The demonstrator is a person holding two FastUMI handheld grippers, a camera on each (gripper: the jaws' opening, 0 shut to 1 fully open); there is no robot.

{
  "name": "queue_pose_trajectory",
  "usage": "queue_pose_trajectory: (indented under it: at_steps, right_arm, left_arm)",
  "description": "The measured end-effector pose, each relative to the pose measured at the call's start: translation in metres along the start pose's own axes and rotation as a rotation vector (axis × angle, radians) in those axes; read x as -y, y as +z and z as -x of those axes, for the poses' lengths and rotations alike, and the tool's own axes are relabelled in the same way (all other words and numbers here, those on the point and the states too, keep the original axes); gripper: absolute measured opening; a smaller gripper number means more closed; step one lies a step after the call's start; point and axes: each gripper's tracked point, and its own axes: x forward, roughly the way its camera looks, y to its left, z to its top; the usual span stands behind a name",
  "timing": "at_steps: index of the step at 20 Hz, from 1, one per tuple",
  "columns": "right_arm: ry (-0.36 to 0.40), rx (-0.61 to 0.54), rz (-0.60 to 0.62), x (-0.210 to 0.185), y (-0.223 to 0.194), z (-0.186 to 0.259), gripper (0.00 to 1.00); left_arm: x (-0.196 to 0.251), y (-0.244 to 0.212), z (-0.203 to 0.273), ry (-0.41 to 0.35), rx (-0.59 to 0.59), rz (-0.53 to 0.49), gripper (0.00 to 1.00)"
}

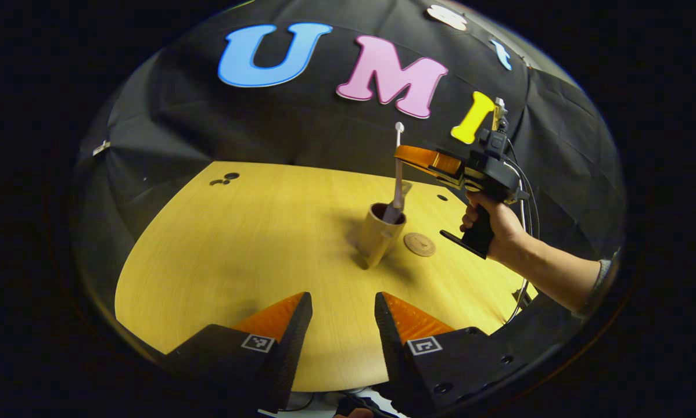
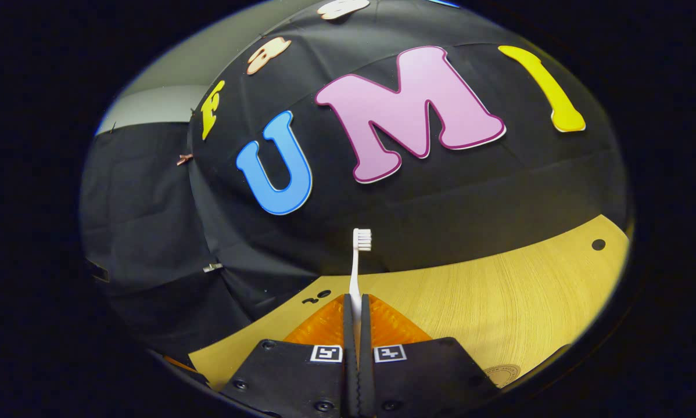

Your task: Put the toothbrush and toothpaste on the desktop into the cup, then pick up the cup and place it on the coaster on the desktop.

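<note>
While toothbrush (image 2: 357, 273) base hidden, right claw (image 2: 357, 325) clamped

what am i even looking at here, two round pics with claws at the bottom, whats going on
A person holds a two-finger claw in each hand; each claw carries a fisheye camera looking along its own fingers. In the left gripper view, the left claw hangs open over a wooden desktop. Farther off, a hand holds the right claw, which grips a toothbrush upright with its lower end in a cup. A round coaster lies beside the cup. The right gripper view shows that claw shut on the toothbrush.
</note>
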Motion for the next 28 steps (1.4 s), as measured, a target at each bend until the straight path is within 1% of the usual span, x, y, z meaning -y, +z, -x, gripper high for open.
queue_pose_trajectory:
  at_steps: [3,6,9,17,18,19,21,22,23,24,27,28]
  right_arm:
    - [-0.024,-0.025,0.067,0.007,-0.016,-0.005,0.05]
    - [-0.021,-0.046,0.119,0.006,-0.026,-0.005,0.06]
    - [-0.023,-0.057,0.143,0.008,-0.029,-0.004,0.07]
    - [-0.004,-0.119,0.144,-0.001,-0.036,0.017,0.11]
    - [-0.004,-0.128,0.140,-0.002,-0.037,0.020,0.00]
    - [-0.003,-0.134,0.131,-0.003,-0.037,0.025,0.15]
    - [0.002,-0.147,0.103,-0.007,-0.036,0.038,0.21]
    - [0.004,-0.153,0.090,-0.009,-0.035,0.045,0.07]
    - [0.005,-0.164,0.079,-0.011,-0.035,0.054,0.10]
    - [0.008,-0.175,0.069,-0.012,-0.035,0.062,0.30]
    - [0.016,-0.209,0.022,-0.013,-0.034,0.094,0.38]
    - [0.015,-0.220,-0.001,-0.012,-0.034,0.106,0.44]
  left_arm:
    - [-0.012,-0.004,0.006,0.022,0.002,0.066,0.68]
    - [-0.019,-0.007,0.010,0.045,0.006,0.101,0.68]
    - [-0.017,-0.008,0.012,0.053,0.008,0.101,0.68]
    - [0.001,-0.010,0.010,0.050,0.004,0.109,0.68]
    - [0.004,-0.010,0.009,0.048,0.004,0.108,0.68]
    - [0.007,-0.008,0.008,0.045,0.000,0.106,0.68]
    - [0.016,-0.008,0.003,0.032,-0.015,0.092,0.68]
    - [0.020,-0.009,-0.001,0.023,-0.026,0.083,0.68]
    - [0.025,-0.010,-0.006,0.015,-0.038,0.073,0.68]
    - [0.030,-0.010,-0.012,0.006,-0.053,0.063,0.68]
    - [0.043,-0.014,-0.032,-0.012,-0.103,0.030,0.68]
    - [0.049,-0.014,-0.040,-0.018,-0.116,0.015,0.68]
